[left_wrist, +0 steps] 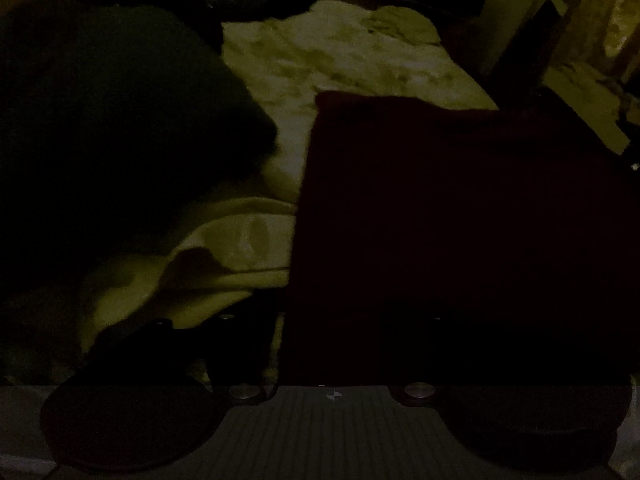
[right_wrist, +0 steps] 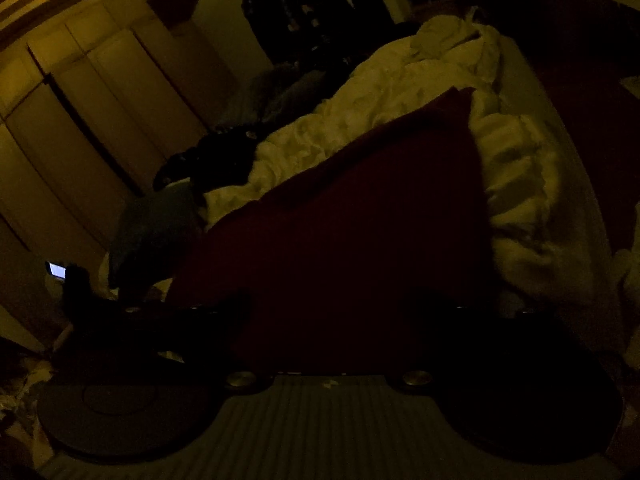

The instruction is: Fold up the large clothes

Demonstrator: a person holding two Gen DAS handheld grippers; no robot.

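Left wrist view, very dark: dark red cloth (left_wrist: 460, 220) lies flat on the pale bedding (left_wrist: 352, 60), over the right side of the left gripper (left_wrist: 320, 344); jaw state unreadable. Right wrist view: same cloth (right_wrist: 352, 232) between the 2 spread fingers of the right gripper (right_wrist: 328, 308), jaws wide, grip unclear.

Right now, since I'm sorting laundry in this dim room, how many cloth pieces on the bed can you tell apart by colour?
Dark red cloth: 1
Pale rumpled bedding: 1
Dark heap, colour unclear: 1
Total: 3
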